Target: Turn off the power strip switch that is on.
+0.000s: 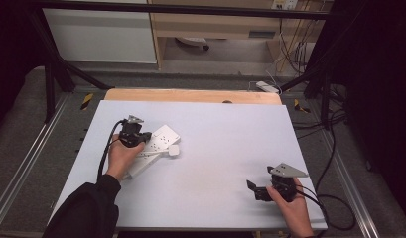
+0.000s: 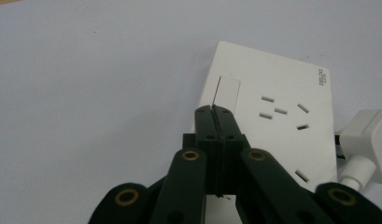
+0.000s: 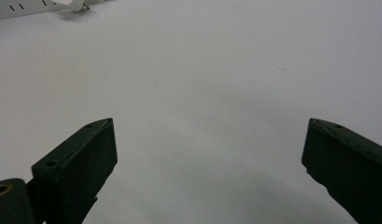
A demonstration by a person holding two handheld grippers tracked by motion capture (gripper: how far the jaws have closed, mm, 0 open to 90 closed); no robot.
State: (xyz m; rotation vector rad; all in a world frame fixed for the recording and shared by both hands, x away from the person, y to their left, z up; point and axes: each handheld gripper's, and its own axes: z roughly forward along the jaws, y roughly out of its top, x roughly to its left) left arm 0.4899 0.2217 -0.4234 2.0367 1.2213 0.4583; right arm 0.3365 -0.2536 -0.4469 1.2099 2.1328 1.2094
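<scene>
A white power strip (image 1: 156, 146) lies at the left of the table, with a white plug (image 1: 173, 150) at its right side. My left gripper (image 1: 147, 136) is above the strip's far end. In the left gripper view its jaws are pressed together, nothing between them, and the left gripper (image 2: 215, 112) points at the edge of the strip's rocker switch (image 2: 228, 91). The power strip (image 2: 272, 116) shows socket slots, and the plug (image 2: 366, 140) sits at its right. My right gripper (image 1: 255, 191) rests near the front right of the table, and the right gripper (image 3: 209, 154) is open over bare surface.
The table top (image 1: 215, 148) is a pale sheet with a wooden strip along its far edge. Black cables trail off the right side onto the floor. A dark metal frame stands around the table. In the right gripper view the power strip (image 3: 20, 9) lies far off at top left.
</scene>
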